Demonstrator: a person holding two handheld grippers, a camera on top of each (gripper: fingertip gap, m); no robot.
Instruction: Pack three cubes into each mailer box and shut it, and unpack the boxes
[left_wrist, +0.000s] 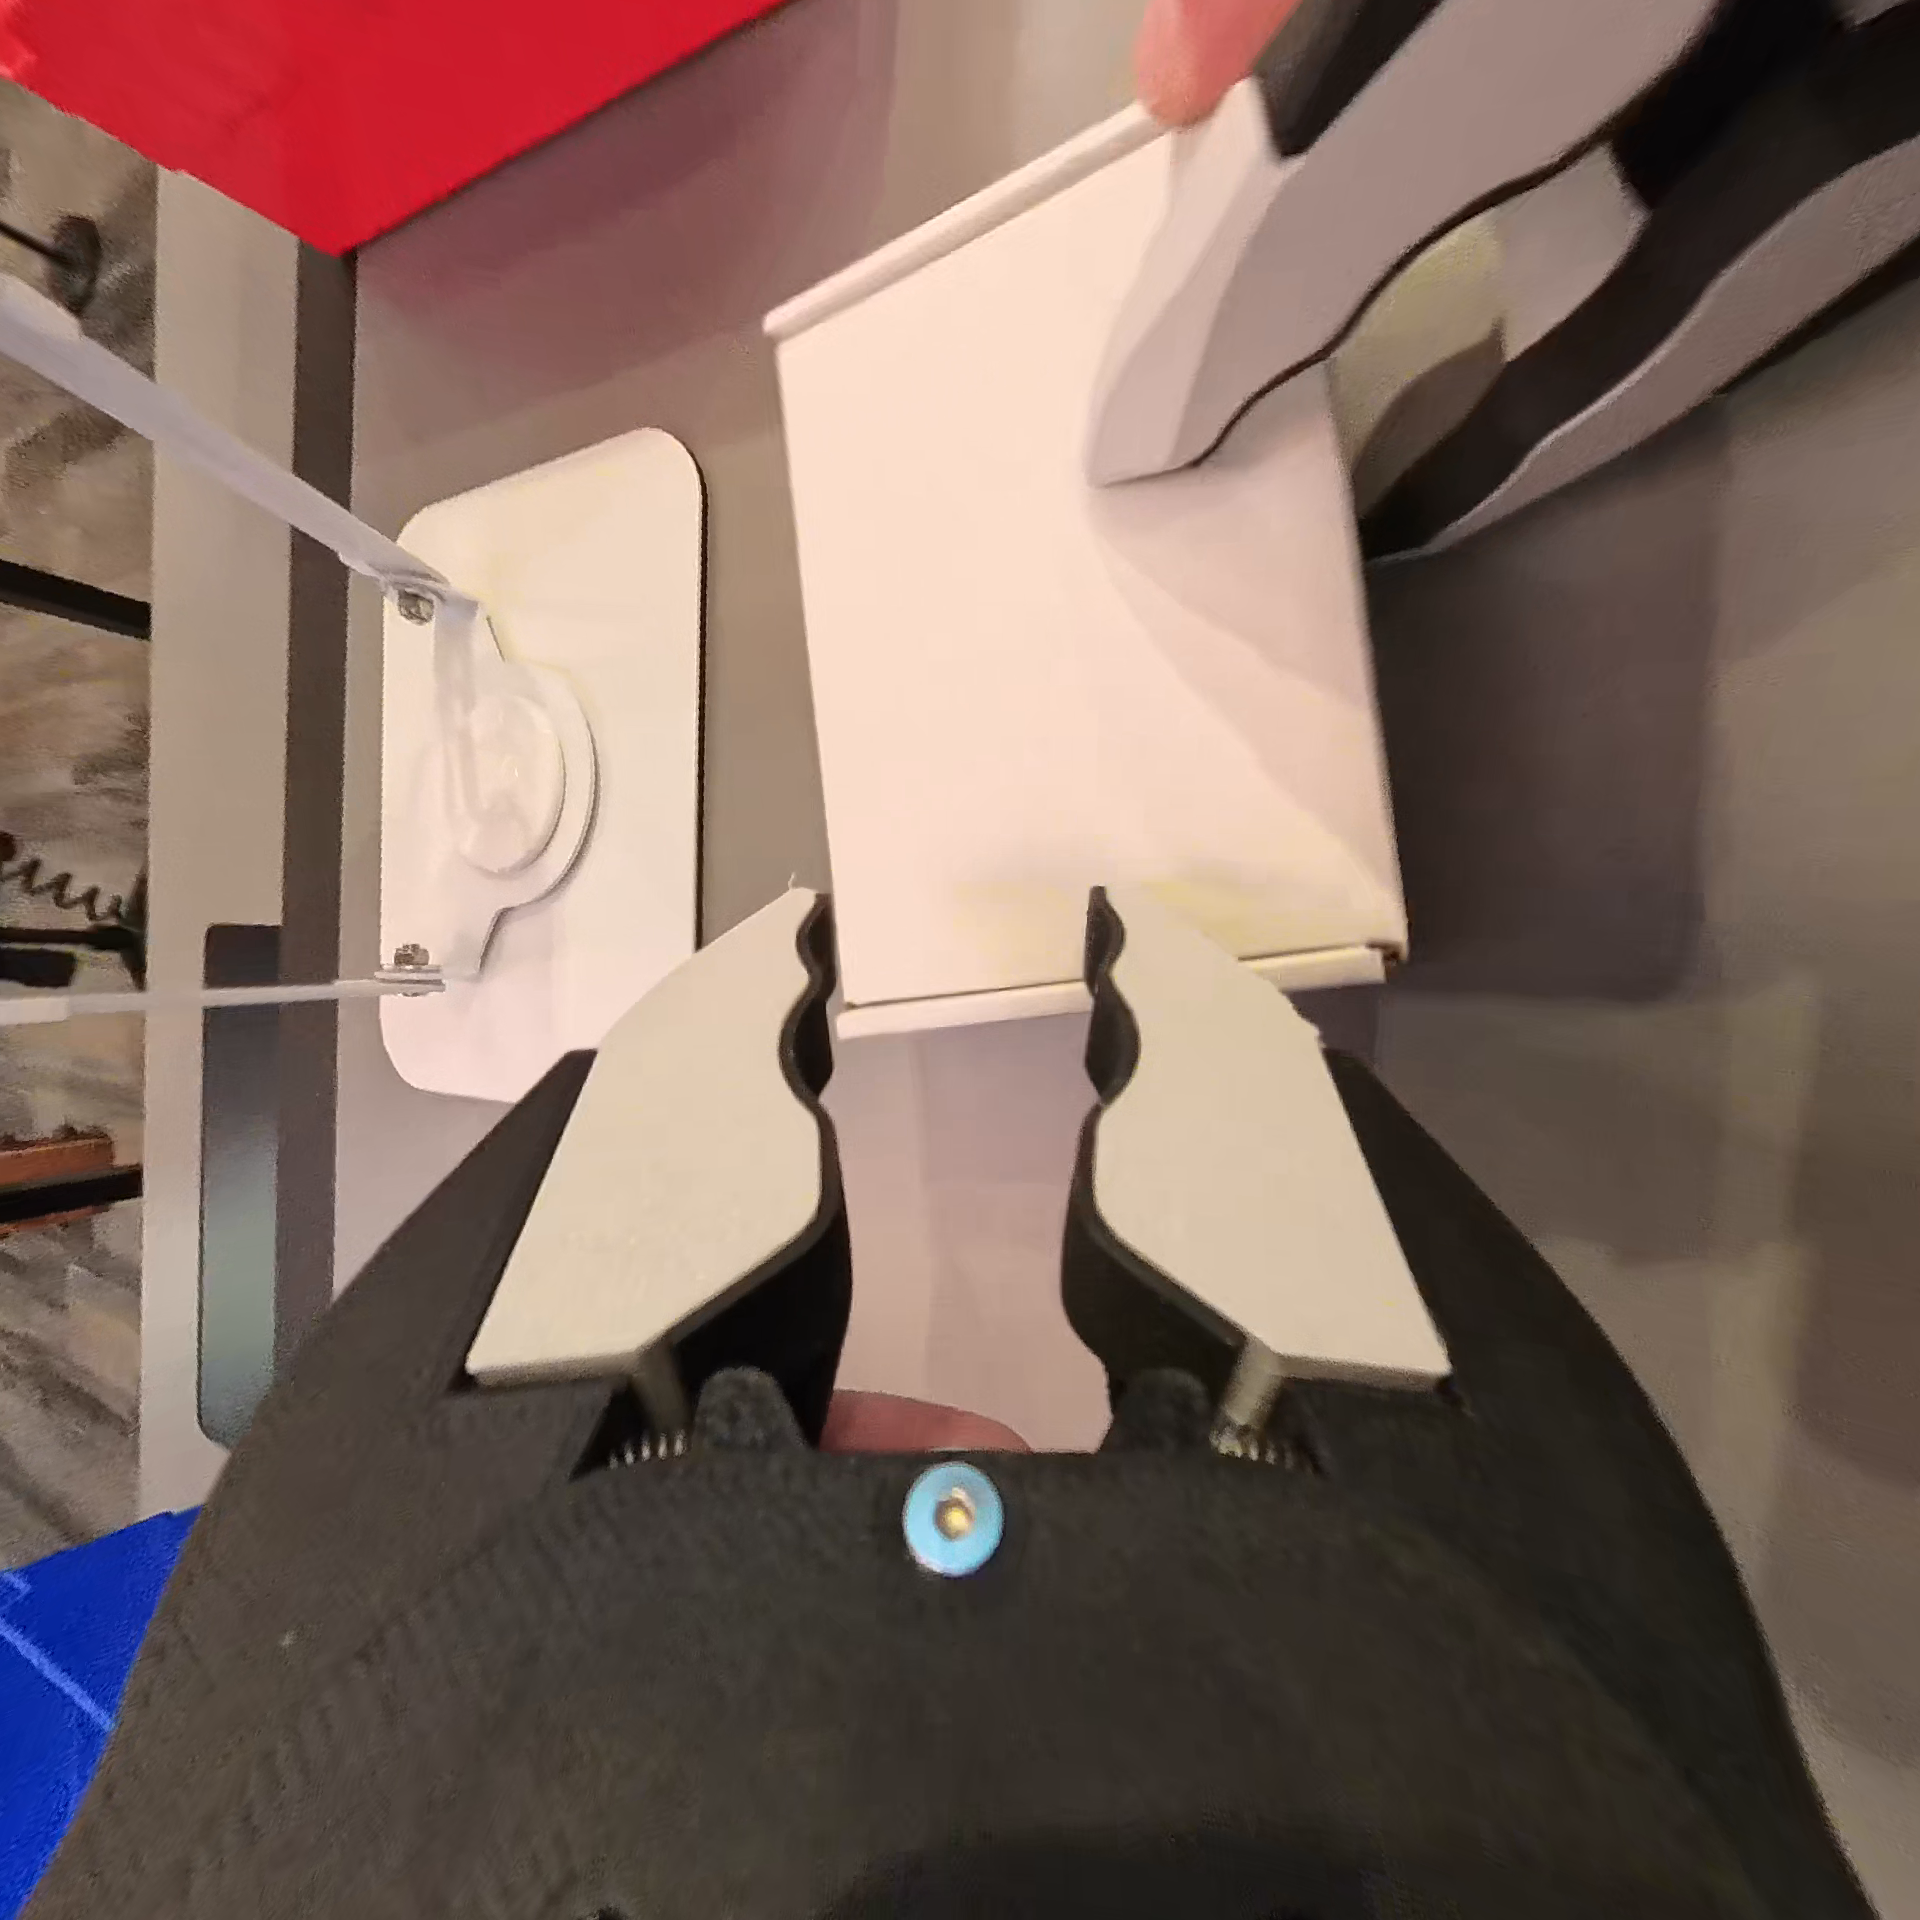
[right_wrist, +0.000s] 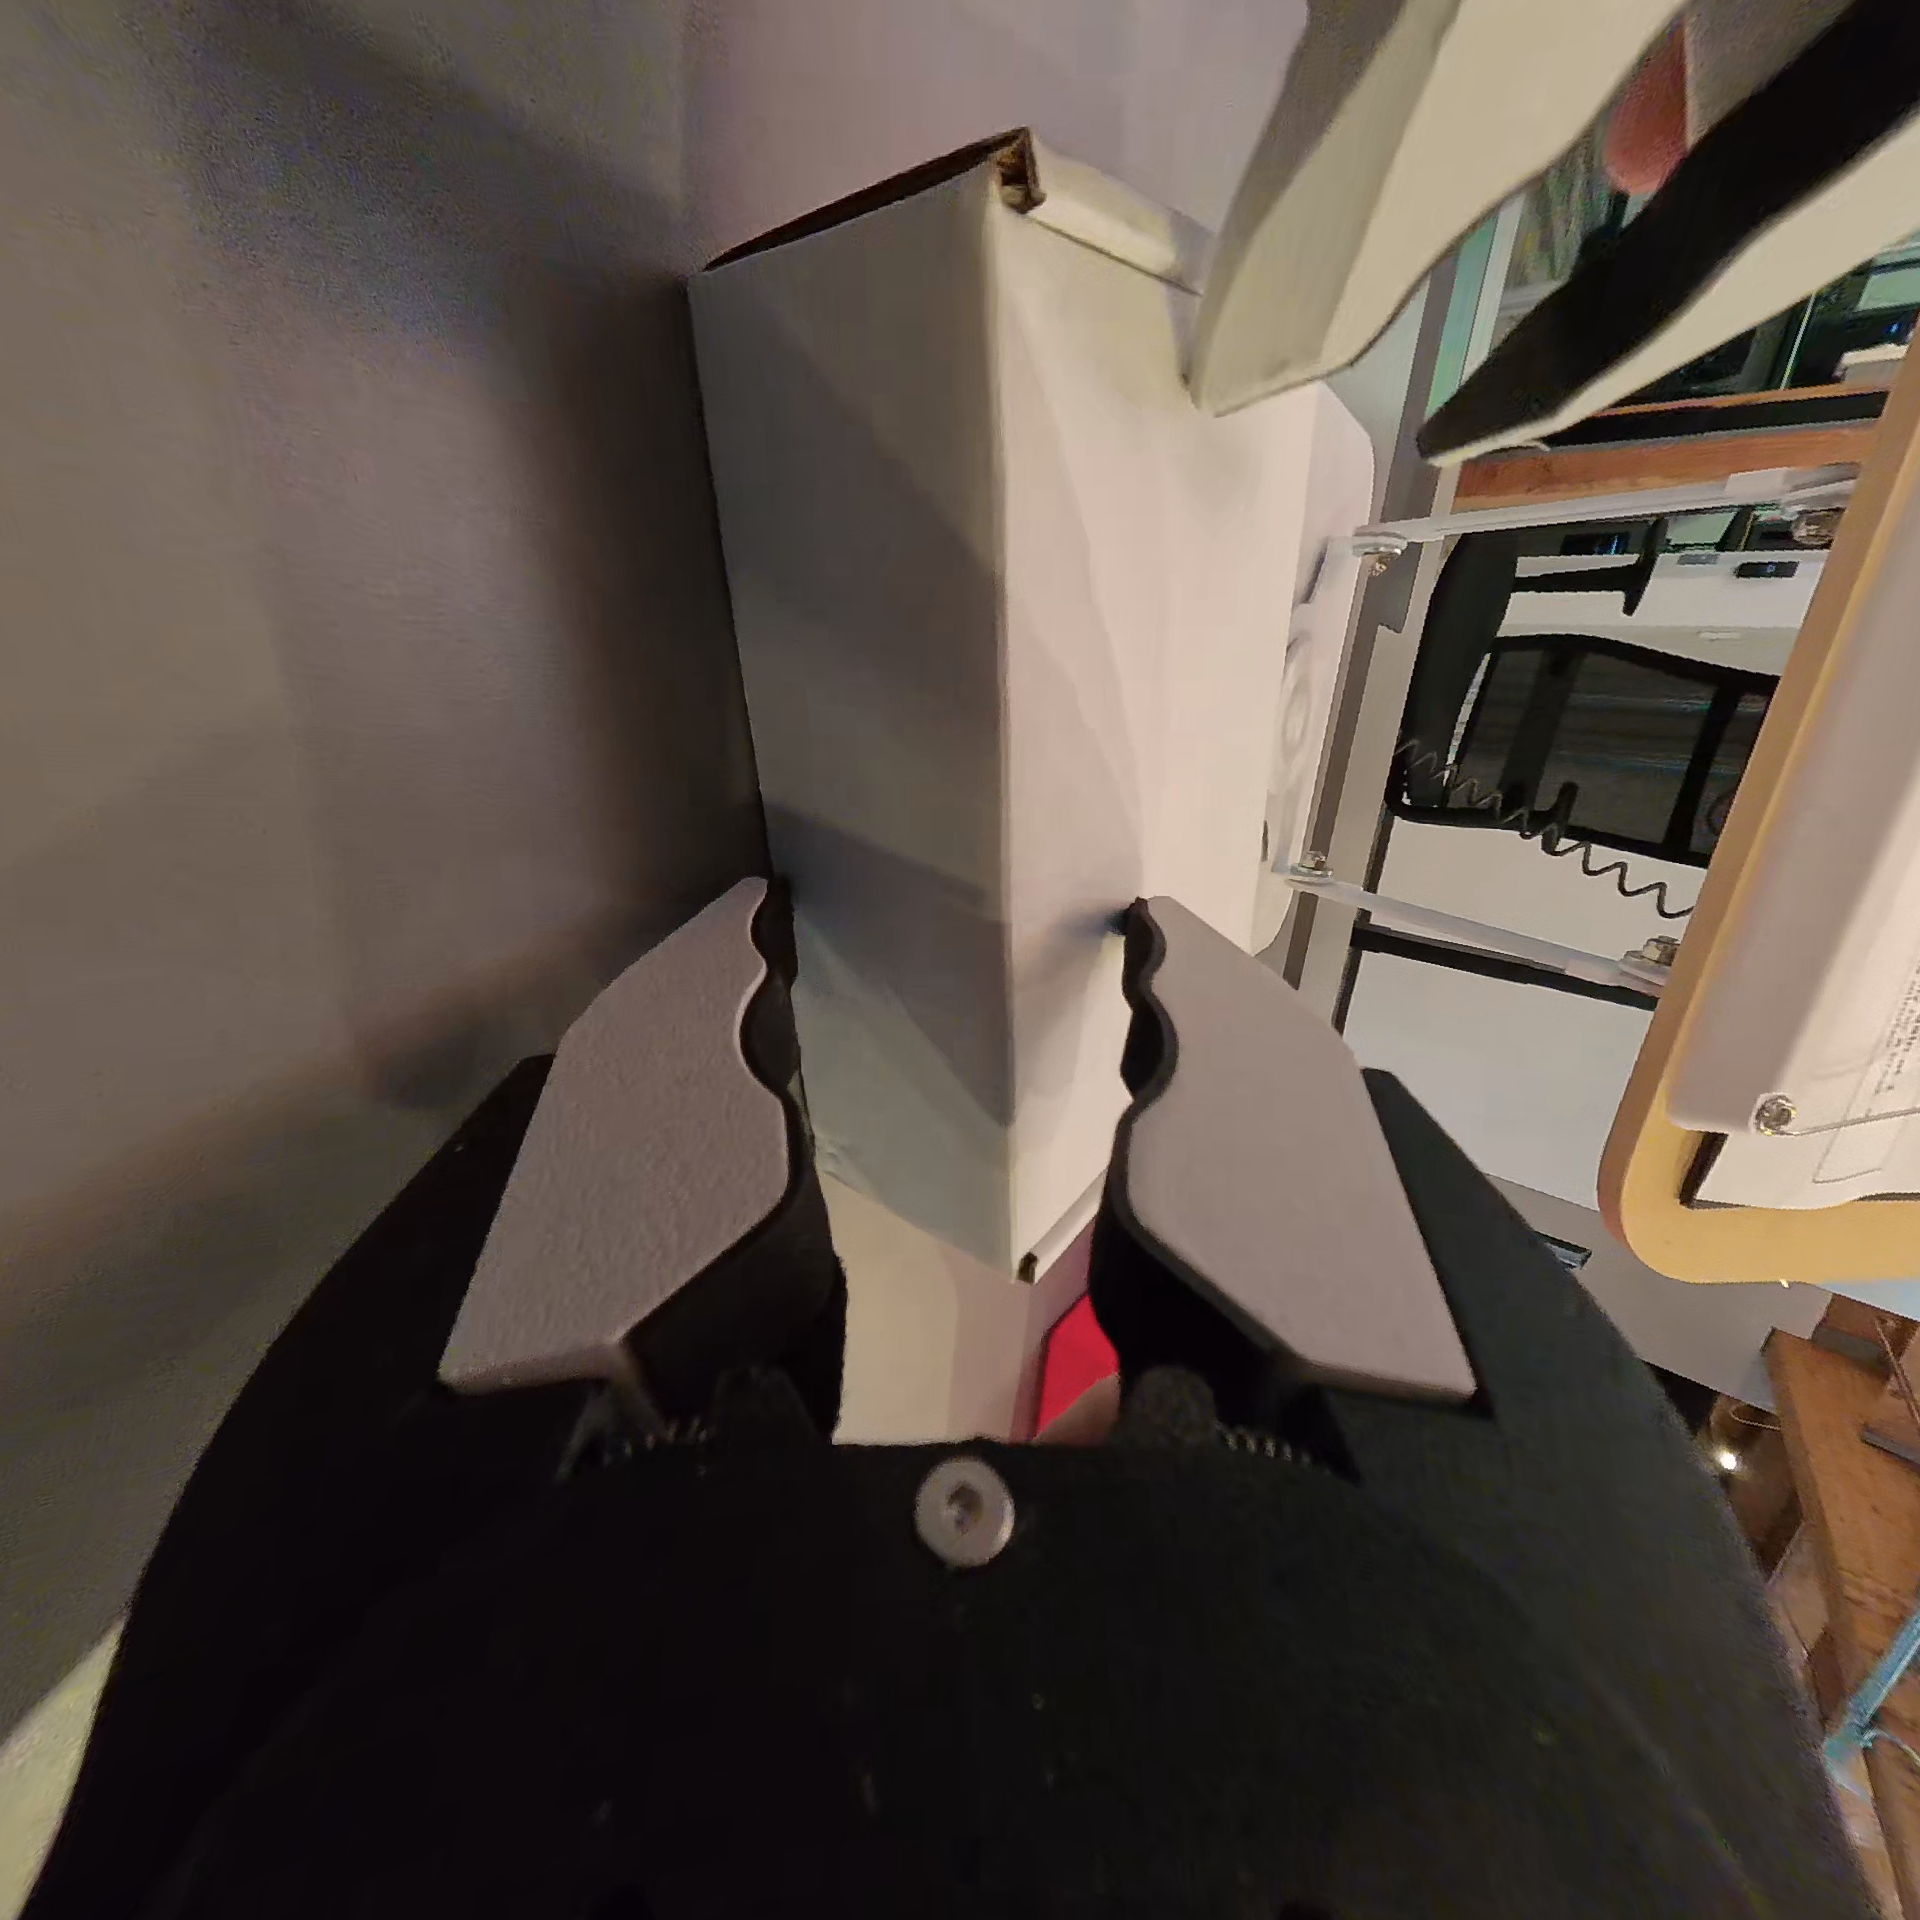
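A closed white mailer box (left_wrist: 1070, 675) lies on the grey table (left_wrist: 1621, 1039). My left gripper (left_wrist: 956, 935) is open at the box's near edge; its left fingertip is at the near left corner and its right fingertip overlaps the lid. My right gripper (right_wrist: 956, 925) holds one end of the box (right_wrist: 894, 623), with one pad on the shaded side face and one on the lit top face. In the left wrist view, one of its fingers (left_wrist: 1195, 312) lies over the far right of the lid. No cubes show.
A red bin (left_wrist: 364, 104) is at the far left and a blue bin (left_wrist: 73, 1662) at the near left. A white plate with a clear bracket (left_wrist: 603, 623) lies just left of the box. The table edge, chairs and desks show at the right of the right wrist view.
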